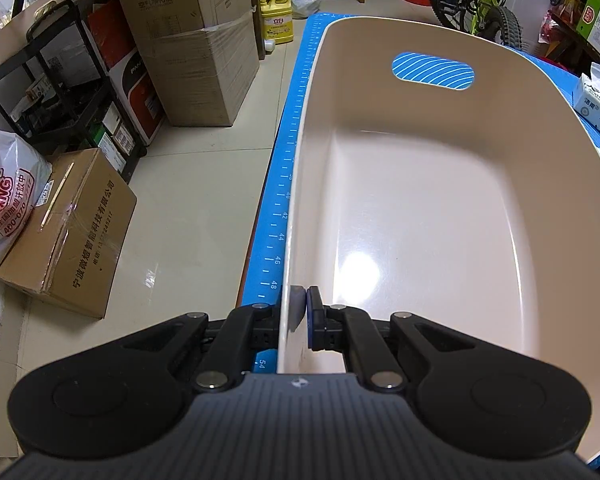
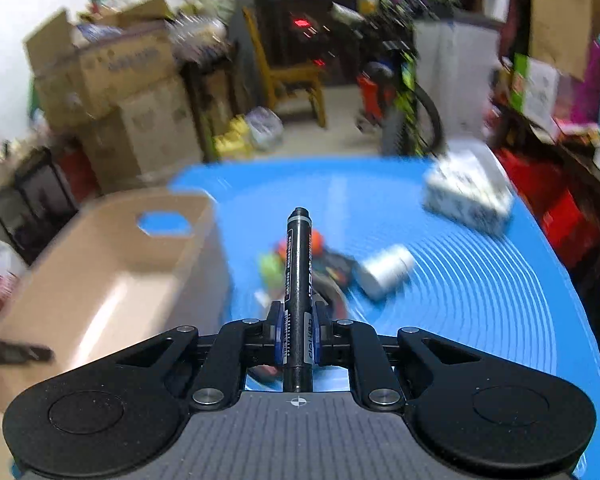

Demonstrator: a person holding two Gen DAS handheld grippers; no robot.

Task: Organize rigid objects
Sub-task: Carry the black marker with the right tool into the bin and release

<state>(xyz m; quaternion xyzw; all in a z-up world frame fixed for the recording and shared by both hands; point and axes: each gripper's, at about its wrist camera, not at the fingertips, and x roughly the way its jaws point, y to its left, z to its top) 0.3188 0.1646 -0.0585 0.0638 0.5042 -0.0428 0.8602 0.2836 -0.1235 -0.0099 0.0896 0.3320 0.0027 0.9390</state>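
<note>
Between the right gripper (image 2: 298, 334) pads, a black marker (image 2: 299, 276) sits clamped near its rear end, barrel running lengthwise along the fingers, cap tip sticking out toward 12 o'clock, lifted clear of the blue mat (image 2: 480, 292). On the mat behind the marker tip lies a blurred clutter of small colourful items (image 2: 274, 264), a white bottle (image 2: 386, 270) on its side at 2 o'clock, a white box (image 2: 468, 194) further out at 1 o'clock, and the beige bin (image 2: 100, 280) at 9 o'clock. Left gripper (image 1: 300, 314) is clenched on that bin's (image 1: 420, 200) near-left wall, one pad (image 1: 314, 316) inside and the other outside the rim, bin interior spreading toward 1 o'clock on the mat (image 1: 278, 216).
</note>
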